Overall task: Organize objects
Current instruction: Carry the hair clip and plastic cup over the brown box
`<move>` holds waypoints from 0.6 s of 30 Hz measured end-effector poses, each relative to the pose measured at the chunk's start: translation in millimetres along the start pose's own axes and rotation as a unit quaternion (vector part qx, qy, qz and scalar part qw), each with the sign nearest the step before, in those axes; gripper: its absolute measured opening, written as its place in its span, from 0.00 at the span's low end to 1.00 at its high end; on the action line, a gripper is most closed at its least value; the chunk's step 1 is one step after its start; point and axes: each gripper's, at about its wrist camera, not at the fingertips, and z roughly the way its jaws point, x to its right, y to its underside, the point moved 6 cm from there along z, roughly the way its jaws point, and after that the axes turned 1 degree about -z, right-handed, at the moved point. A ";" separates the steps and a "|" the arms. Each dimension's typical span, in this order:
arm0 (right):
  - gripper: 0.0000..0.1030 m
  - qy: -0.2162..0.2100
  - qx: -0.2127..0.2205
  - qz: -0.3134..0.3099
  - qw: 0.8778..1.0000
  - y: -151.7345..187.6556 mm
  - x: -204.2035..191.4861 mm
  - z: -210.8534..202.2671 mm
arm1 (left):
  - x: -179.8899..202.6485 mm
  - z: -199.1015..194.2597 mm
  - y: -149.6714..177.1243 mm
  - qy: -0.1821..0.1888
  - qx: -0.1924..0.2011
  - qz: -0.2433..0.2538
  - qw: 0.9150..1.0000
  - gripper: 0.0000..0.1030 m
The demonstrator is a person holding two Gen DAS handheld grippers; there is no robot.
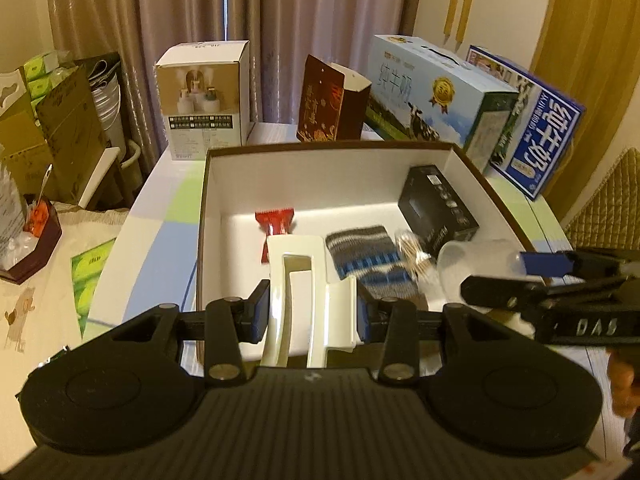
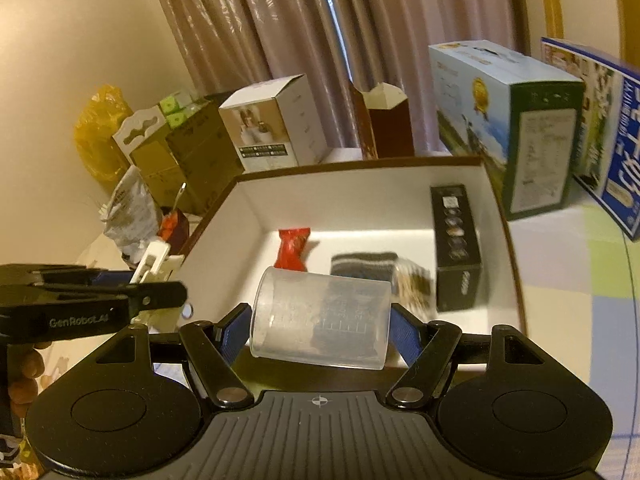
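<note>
Curtains are hanging behind a table crowded with cartons, and a big white box point(image 1: 464, 168) is sitting in the middle. The left gripper point(image 1: 310, 308) is squeezing a white plastic holder point(image 1: 304, 292) over the box's near edge. The right gripper point(image 2: 320, 328) is pinching a clear cup point(image 2: 320, 316) lying on its side (its open end seems to be pointing left). Both should probably be going down low into a bare spot before letting go, so nothing is bouncing. Inside the box are lying a red candy point(image 2: 294, 248), a striped sock point(image 1: 368, 256), a shiny blurry thing and a black box point(image 2: 456, 248) against the right wall.
</note>
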 end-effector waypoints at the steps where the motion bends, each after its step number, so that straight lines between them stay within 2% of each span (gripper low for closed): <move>1: 0.68 0.000 -0.001 0.000 1.000 -3.1 -0.6 4.8 | -0.5 4.4 -4.1 0.001 -0.001 0.000 1.000 0.35; 9: 0.68 0.005 -0.016 0.009 1.000 -16.1 2.4 37.8 | -9.3 45.0 -15.2 -0.001 -0.033 -0.009 0.999 0.35; 18: 0.68 0.012 -0.040 0.020 0.999 -14.9 9.7 67.6 | -21.7 82.3 -7.5 -0.010 -0.077 -0.014 0.997 0.35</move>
